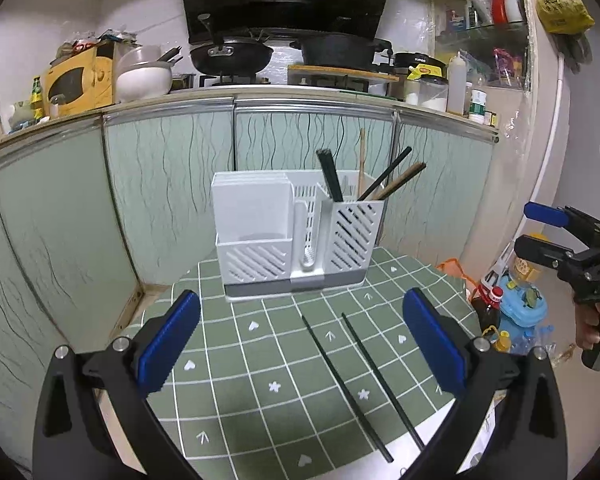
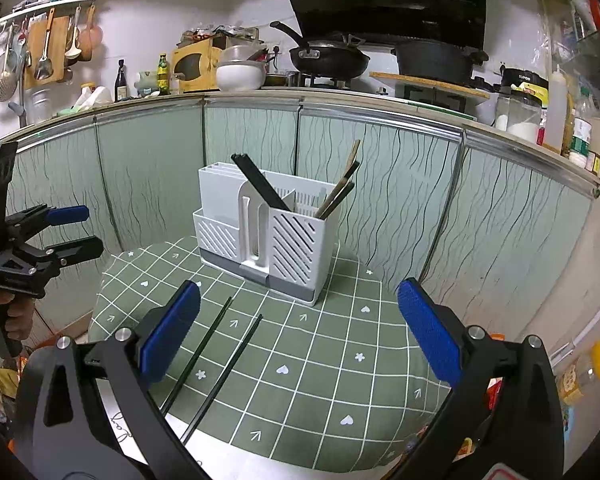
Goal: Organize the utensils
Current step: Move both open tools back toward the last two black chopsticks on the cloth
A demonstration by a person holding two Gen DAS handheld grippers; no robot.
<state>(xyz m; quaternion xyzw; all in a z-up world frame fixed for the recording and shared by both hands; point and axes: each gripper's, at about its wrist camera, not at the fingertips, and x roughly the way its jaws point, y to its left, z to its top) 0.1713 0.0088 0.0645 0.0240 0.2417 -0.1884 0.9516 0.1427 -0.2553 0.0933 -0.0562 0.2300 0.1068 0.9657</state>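
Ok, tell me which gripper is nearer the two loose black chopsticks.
Left, narrowly. The chopsticks lie between the left gripper fingers, toward its right; the right gripper has them at its left finger.

Only one word is reading clearly: the black appliance (image 2: 525, 80) sitting on the kitchen counter in the right wrist view is showing "SUPOR" in pale letters on its front. The yellow bag (image 1: 562, 8) hanging on the wall in the left wrist view is carrying dark printed characters, but they are staying too blurred to read.
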